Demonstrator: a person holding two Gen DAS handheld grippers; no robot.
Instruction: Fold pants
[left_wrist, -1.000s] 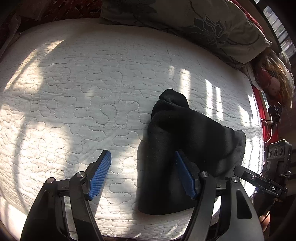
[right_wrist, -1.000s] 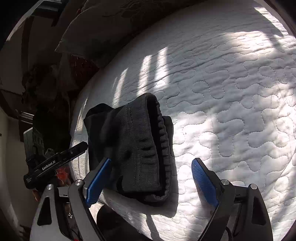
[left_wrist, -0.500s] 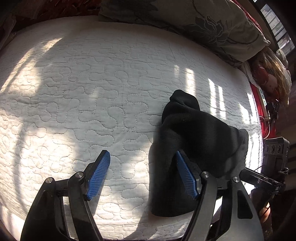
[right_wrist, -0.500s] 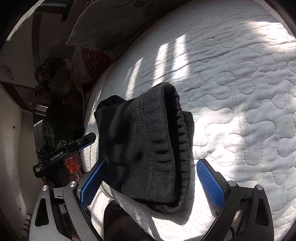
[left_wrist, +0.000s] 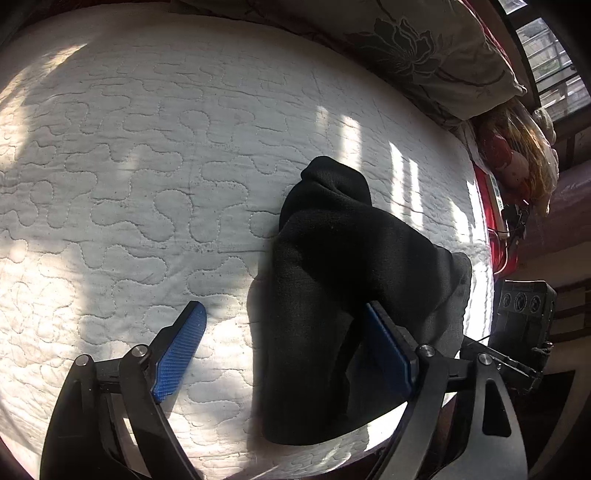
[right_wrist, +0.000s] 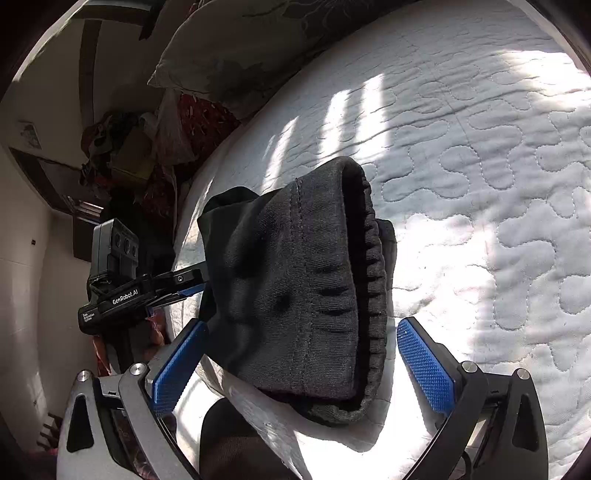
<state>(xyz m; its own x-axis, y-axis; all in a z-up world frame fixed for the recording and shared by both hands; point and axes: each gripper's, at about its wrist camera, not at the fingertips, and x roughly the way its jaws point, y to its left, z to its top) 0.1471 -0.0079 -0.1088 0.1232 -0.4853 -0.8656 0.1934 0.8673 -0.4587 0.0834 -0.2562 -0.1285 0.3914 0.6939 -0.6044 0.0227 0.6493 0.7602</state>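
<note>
The black pants (left_wrist: 351, 280) lie folded into a thick bundle near the edge of the white quilted mattress (left_wrist: 147, 184). In the right wrist view the ribbed waistband of the pants (right_wrist: 306, 280) faces up. My left gripper (left_wrist: 284, 347) is open, its right finger over the bundle and its left finger over bare mattress. My right gripper (right_wrist: 303, 362) is open and straddles the bundle's near end, holding nothing. The left gripper's body (right_wrist: 144, 291) shows beside the bundle in the right wrist view.
A floral pillow (left_wrist: 424, 55) lies along the far side of the mattress. Clutter and a red item (left_wrist: 509, 158) sit beyond the mattress corner. The mattress edge (right_wrist: 192, 206) drops off just beside the bundle. Window bars cast light stripes on the quilt.
Both grippers have moved nearer to the bundle, which now looks larger in both views. Both stay open. The pants have not changed shape.
</note>
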